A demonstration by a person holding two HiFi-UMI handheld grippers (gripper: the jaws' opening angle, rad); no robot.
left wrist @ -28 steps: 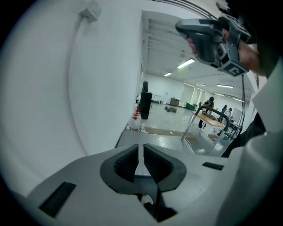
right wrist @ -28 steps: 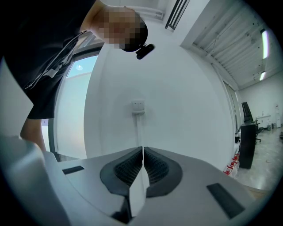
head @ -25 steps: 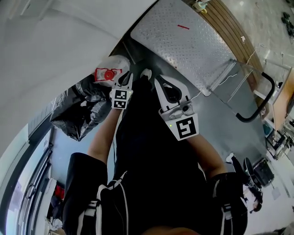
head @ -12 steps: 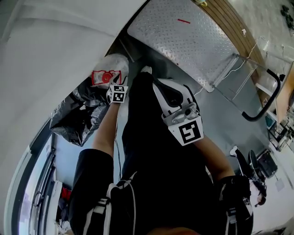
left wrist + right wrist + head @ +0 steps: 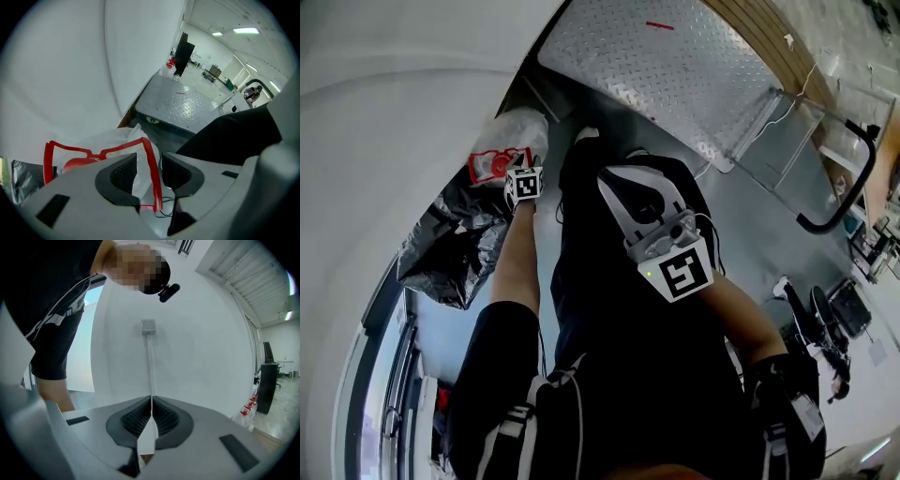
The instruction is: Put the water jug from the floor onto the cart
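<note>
The water jug is clear plastic with a red handle frame and stands on the floor against the white wall, to the left of the cart's diamond-plate deck. My left gripper points steeply down at the jug's top. In the left gripper view its jaws have just been opening and stand wide, and the jug's red handle strip shows between them, with neither pad pressing on it. My right gripper hangs over the person's black-clad legs. Its jaws are shut with nothing in them.
A crumpled black plastic bag lies on the floor just left of the jug. The cart's black push handle rises at the right. A white wall fills the left, and an office chair stands at far right.
My left gripper has dropped and moved left onto the jug's red top, away from the right gripper. The right gripper has sunk a little.
</note>
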